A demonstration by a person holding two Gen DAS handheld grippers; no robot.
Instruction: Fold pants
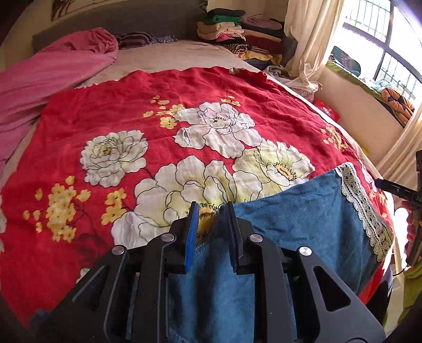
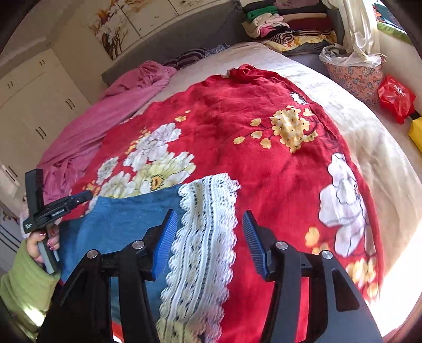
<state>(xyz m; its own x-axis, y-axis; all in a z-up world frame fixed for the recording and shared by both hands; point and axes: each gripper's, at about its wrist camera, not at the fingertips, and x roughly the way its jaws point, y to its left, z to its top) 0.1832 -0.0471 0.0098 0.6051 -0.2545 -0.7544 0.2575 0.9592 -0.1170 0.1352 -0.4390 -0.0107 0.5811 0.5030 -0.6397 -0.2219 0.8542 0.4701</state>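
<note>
Red floral blanket (image 1: 184, 105) over the bed, blue pants (image 2: 118, 224) lying across its near edge, long axis left to right, lace hem (image 2: 203, 237) toward right gripper (image 2: 209, 234), jaws apart around lace without pressing, left gripper (image 1: 211, 227) slightly parted over denim, red bag (image 2: 395, 97) writing unreadable

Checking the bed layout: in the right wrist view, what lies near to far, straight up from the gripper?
Right gripper → lace trim of the blue pants → red floral blanket → pale bedsheet → stacked clothes.
</note>
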